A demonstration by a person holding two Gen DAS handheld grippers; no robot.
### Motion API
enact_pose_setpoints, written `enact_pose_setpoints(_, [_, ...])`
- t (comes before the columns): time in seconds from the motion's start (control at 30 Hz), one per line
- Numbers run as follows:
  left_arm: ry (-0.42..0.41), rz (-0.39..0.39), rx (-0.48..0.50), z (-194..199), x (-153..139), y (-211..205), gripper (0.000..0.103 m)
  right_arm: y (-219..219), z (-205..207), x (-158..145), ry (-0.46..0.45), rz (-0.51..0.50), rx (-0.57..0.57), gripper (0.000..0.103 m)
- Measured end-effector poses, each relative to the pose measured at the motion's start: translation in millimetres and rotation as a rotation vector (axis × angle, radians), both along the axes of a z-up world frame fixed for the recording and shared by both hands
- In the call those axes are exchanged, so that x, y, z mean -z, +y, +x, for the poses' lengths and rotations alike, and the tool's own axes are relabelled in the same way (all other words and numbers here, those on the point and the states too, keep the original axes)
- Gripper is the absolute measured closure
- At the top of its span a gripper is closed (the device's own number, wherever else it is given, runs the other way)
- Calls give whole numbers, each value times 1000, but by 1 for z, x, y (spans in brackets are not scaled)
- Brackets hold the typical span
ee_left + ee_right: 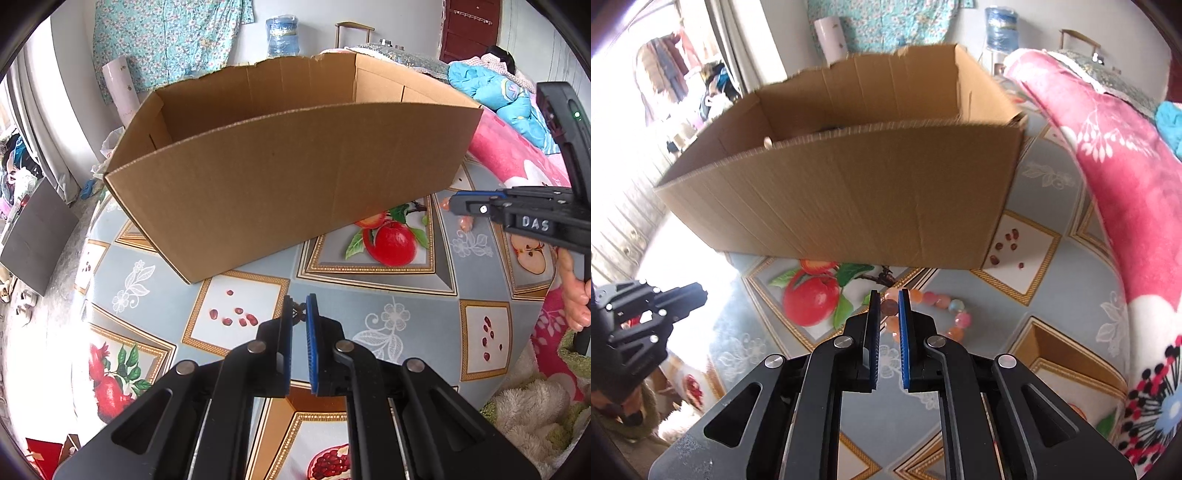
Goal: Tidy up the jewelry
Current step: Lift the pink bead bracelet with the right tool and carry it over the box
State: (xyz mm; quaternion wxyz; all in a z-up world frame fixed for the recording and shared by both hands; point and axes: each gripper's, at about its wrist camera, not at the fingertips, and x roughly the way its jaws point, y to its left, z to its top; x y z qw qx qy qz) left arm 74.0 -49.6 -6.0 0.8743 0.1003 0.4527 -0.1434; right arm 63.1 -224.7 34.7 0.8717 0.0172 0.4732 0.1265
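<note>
An open cardboard box (280, 177) stands on the table just beyond both grippers. My left gripper (299, 301) is shut on a small dark ornate jewelry piece (297, 314), held above the tablecloth in front of the box. In the right wrist view, my right gripper (889, 293) is shut on one bead of a pink, orange and blue bead bracelet (940, 300). The rest of that bracelet trails to the right over the cloth. From the left wrist view the right gripper (456, 204) shows at the right, with pale beads (464, 222) under its tip.
The round table (258, 306) wears a fruit-print cloth. A pink floral blanket (1126, 184) rises along the right side. A person's hand (576, 295) grips the right tool's handle. A fluffy fabric (535, 406) lies at the lower right. Box (849, 206) walls stand tall.
</note>
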Motion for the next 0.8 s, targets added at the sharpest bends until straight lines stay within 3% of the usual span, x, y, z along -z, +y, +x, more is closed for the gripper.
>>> enact_pose_setpoints(0.2, [-38,-7,-3,-9,-13,1,97,-15,-19,-27,-62,52,19,96])
enact_pose_setpoints(0.5, [-160,-172,-5,-28,-85,26,97,-20,-53,-93,-188,158,-3,96])
enact_pose_setpoints(0.67, [-219,-251,36,-14,-129,32,97,-16,-44,-135,-269,228,-45,96])
enact_pose_setpoints(0.8, [-209,-293,74,22,-139,23,97,-10,-14,-157,-299,282,-97,96])
